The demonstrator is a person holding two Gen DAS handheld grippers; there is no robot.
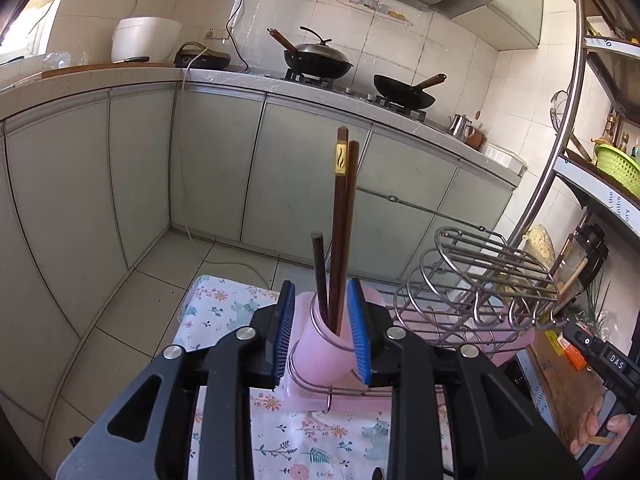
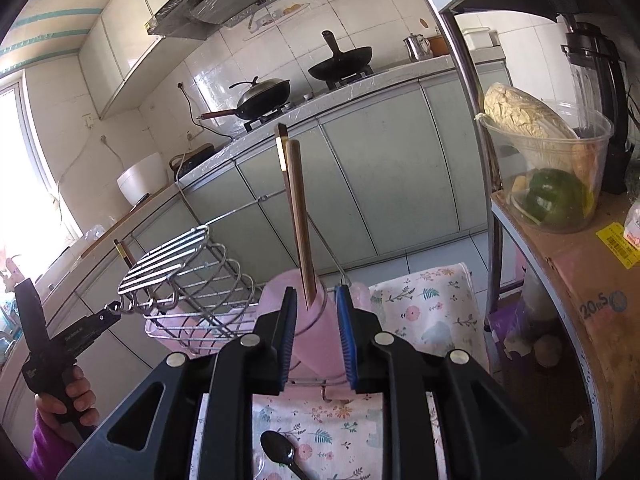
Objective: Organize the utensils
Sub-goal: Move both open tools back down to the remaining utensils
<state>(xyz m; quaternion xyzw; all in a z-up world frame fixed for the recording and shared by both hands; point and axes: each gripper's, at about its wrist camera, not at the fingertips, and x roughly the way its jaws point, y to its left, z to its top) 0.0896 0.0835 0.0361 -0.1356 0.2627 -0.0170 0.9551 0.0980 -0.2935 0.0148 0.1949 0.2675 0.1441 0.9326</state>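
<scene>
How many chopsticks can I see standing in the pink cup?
3. In the left wrist view, two long chopsticks stand side by side in the pink cup, and one shorter dark chopstick stands left of them. More may be hidden inside the cup.

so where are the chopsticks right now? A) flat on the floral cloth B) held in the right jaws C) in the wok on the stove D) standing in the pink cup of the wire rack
D: the chopsticks stand upright in the pink cup held by the wire rack, with open jaws on either side.
</scene>
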